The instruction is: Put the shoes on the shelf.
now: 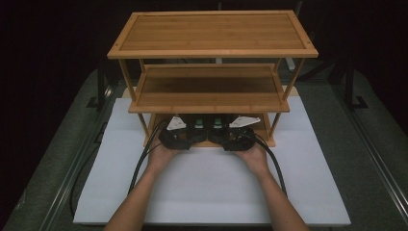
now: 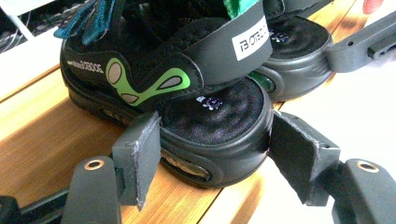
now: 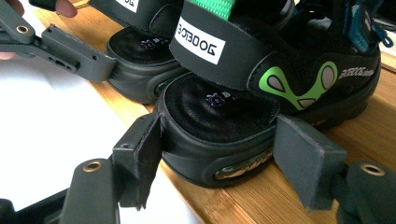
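Wooden rack on a white mat, left gripper wide open around the toe of the left black shoe on the bottom shelf, right gripper wide open around the right black shoe toe, both jaws not quite squeezing

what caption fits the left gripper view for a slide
Left gripper fingers open around the toe of a black shoe on the wooden shelf.
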`<state>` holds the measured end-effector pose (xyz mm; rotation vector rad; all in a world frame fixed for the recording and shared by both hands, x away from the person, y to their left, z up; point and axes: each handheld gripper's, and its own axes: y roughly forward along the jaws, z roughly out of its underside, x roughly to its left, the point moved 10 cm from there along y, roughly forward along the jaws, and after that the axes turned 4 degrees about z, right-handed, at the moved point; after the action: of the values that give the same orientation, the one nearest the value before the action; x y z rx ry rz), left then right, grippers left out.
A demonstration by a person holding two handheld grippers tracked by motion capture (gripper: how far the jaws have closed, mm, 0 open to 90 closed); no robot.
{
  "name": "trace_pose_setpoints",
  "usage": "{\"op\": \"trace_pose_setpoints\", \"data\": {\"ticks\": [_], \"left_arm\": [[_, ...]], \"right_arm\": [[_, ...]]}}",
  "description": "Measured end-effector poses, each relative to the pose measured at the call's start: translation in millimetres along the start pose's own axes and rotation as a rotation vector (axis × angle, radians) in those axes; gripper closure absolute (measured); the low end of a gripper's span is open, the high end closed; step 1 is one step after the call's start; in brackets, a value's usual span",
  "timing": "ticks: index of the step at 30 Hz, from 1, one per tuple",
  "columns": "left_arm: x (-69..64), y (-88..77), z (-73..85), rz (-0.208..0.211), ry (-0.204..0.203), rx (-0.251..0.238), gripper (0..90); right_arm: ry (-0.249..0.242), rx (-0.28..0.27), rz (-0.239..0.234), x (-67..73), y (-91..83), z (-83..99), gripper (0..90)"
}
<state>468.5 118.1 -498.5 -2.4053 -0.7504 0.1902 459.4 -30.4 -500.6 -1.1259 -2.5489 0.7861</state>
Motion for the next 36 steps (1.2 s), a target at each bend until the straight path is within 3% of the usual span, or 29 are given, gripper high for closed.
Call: {"op": "trace_pose_setpoints", "data": {"ticks": [5,9,11,16,25,36], "left_arm": [[-0.1,0.8,0.4,-0.004,-0.009,-0.014,33.9],[-0.2,0.9,0.7,-0.006,-0.013,-0.018,33.9],[-1.4,1.1,0.1,-0.005,-0.023,-0.025,34.0],[-7.9,-4.1,2.6,0.010,-0.028,-0.030,34.7],[-20.8,-27.8,9.5,0.040,-0.059,0.014,21.5],[-27.8,-60.5,26.4,0.040,-0.090,0.065,15.5]], "right_arm": [[-0.001,0.000,0.005,-0.1,0.6,0.0,32.6],[-0.010,0.016,0.051,-5.3,3.1,1.7,34.9],[-0.026,-0.009,0.047,-8.1,5.3,-0.2,34.7],[0.005,0.012,0.015,-1.2,-0.4,2.5,32.6],[0.004,0.022,-0.015,6.2,-27.3,10.4,23.8],[0.010,0.020,-0.021,5.7,-59.2,21.8,17.5]]}}
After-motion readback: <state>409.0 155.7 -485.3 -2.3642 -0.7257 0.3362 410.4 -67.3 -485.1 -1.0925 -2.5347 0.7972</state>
